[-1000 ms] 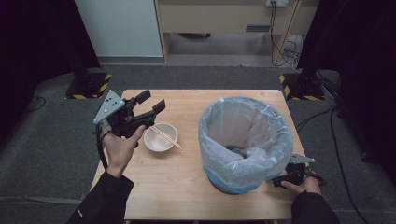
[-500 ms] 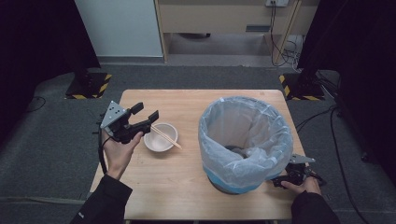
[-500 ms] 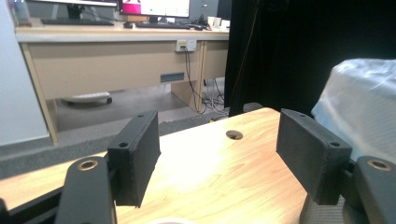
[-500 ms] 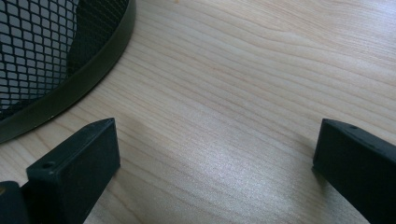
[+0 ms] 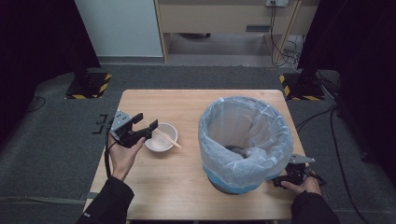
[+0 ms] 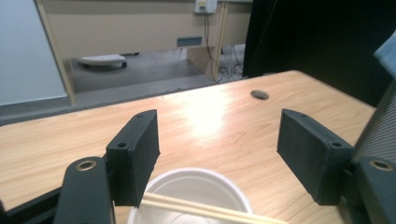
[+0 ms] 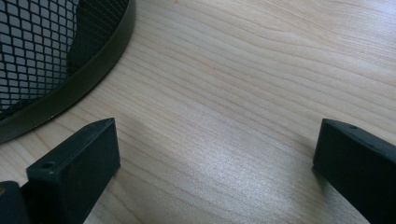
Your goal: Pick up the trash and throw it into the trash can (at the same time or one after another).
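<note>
Grey carpet surrounds a pale rectangular wooden table [image 5: 187,186] where two hand-held grippers work.

Largest on the table, at about four o'clock from its centre, stands a black wire-mesh bin lined with a translucent pale-blue plastic bag [image 5: 245,140]; its dark base rim also shows at ten o'clock in the right gripper view. At nine o'clock from the bin, well apart, sits a small round white bowl [image 5: 161,138] with a pair of light wooden chopsticks [image 5: 164,136] laid across its rim. The left gripper [image 5: 145,129] hovers at the bowl's nine o'clock edge, jaws spread wide, the bowl just ahead between them. The right gripper [image 5: 280,181] rests low on the table at the bin's four o'clock, jaws spread over bare wood.
</note>
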`<state>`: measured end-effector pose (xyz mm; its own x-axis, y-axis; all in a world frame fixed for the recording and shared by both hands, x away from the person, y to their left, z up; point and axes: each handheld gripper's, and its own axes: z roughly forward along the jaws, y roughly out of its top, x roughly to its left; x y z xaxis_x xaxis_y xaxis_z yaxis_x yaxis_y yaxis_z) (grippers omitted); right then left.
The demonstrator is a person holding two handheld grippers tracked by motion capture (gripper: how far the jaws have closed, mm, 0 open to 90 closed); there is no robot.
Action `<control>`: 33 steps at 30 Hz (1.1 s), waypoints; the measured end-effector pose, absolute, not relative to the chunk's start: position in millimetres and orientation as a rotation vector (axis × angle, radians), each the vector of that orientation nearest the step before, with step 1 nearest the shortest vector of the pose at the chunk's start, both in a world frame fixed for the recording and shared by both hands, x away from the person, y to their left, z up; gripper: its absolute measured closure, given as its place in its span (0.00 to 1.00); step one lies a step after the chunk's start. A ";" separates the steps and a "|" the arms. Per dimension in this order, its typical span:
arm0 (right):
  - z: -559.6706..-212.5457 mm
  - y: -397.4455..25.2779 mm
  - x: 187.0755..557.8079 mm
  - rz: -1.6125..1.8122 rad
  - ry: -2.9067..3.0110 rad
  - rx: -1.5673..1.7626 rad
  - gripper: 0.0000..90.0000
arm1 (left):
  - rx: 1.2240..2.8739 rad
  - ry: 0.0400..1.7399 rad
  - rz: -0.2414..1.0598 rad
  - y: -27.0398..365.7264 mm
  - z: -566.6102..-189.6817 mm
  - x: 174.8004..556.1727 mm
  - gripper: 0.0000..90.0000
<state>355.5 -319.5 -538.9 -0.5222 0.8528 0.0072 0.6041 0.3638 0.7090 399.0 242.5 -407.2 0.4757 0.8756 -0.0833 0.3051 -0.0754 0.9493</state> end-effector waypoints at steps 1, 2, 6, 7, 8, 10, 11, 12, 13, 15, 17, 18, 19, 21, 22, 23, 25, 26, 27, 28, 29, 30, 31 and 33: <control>-538.9 -319.5 355.5 0.949 2.269 1.276 0.01 | 1.633 1.043 0.650 242.2 -409.5 399.8 0.32; -538.9 -319.5 355.5 0.949 2.269 1.276 0.01 | 1.640 1.049 0.648 241.8 -411.9 400.8 0.32; -538.9 -319.5 355.5 0.949 2.268 1.276 0.01 | 1.674 1.069 0.642 238.0 -422.9 405.1 0.32; -538.9 -319.5 355.5 0.949 2.269 1.276 0.01 | 1.681 1.073 0.641 236.8 -425.7 406.1 0.32; -538.9 -319.5 355.5 0.949 2.269 1.276 0.01 | 1.690 1.073 0.641 235.6 -428.2 407.1 0.33; -538.9 -319.5 355.5 0.949 2.269 1.276 0.01 | 1.710 1.075 0.639 233.5 -432.9 409.3 0.33; -538.9 -319.5 355.5 0.949 2.269 1.276 0.01 | 1.718 1.075 0.640 232.7 -435.2 410.4 0.33; -538.9 -319.5 355.5 0.949 2.269 1.276 0.01 | 1.724 1.078 0.638 231.9 -437.5 411.5 0.33; -538.9 -319.5 355.5 0.949 2.269 1.276 0.01 | 1.735 1.082 0.640 231.5 -439.7 412.5 0.33; -538.9 -319.5 355.5 0.949 2.269 1.276 0.01 | 1.752 1.086 0.634 230.4 -444.7 415.0 0.33; -538.9 -319.5 355.5 0.949 2.269 1.275 0.01 | 1.772 1.093 0.633 229.9 -448.7 417.2 0.34; -538.9 -319.5 355.5 0.949 2.269 1.276 0.01 | 1.780 1.096 0.634 229.8 -451.4 418.7 0.34; -538.9 -319.5 355.5 0.949 2.269 1.276 0.01 | 1.786 1.100 0.633 229.7 -453.7 420.0 0.34; -538.9 -319.5 355.5 0.949 2.269 1.276 0.01 | 1.799 1.112 0.632 229.8 -458.1 422.6 0.34; -538.9 -319.5 355.5 0.949 2.269 1.276 0.01 | 1.804 1.119 0.631 230.1 -460.2 423.8 0.35; -538.9 -319.5 355.5 0.949 2.269 1.276 0.01 | 1.806 1.124 0.627 230.2 -461.9 424.6 0.35; -538.9 -319.5 355.5 0.949 2.269 1.276 0.01 | 1.815 1.141 0.622 230.4 -466.9 427.3 0.35; -538.9 -319.5 355.5 0.949 2.269 1.276 0.01 | 1.815 1.141 0.622 230.4 -466.9 427.3 0.35; -538.9 -319.5 355.5 0.949 2.269 1.276 0.01 | 1.819 1.148 0.623 230.2 -468.7 428.3 0.35; -538.9 -319.5 355.5 0.949 2.269 1.276 0.01 | 1.826 1.159 0.624 229.8 -471.7 430.0 0.36; -538.9 -319.5 355.5 0.949 2.269 1.276 0.01 | 1.830 1.163 0.622 229.6 -472.8 430.7 0.36; -538.9 -319.5 355.5 0.949 2.269 1.276 0.01 | 1.835 1.167 0.618 229.0 -474.3 431.5 0.37; -538.9 -319.5 355.5 0.949 2.269 1.276 0.01 | 1.843 1.174 0.615 228.1 -476.0 432.4 0.37; -538.9 -319.5 355.5 0.949 2.269 1.275 0.01 | 1.852 1.184 0.612 226.3 -479.2 433.7 0.38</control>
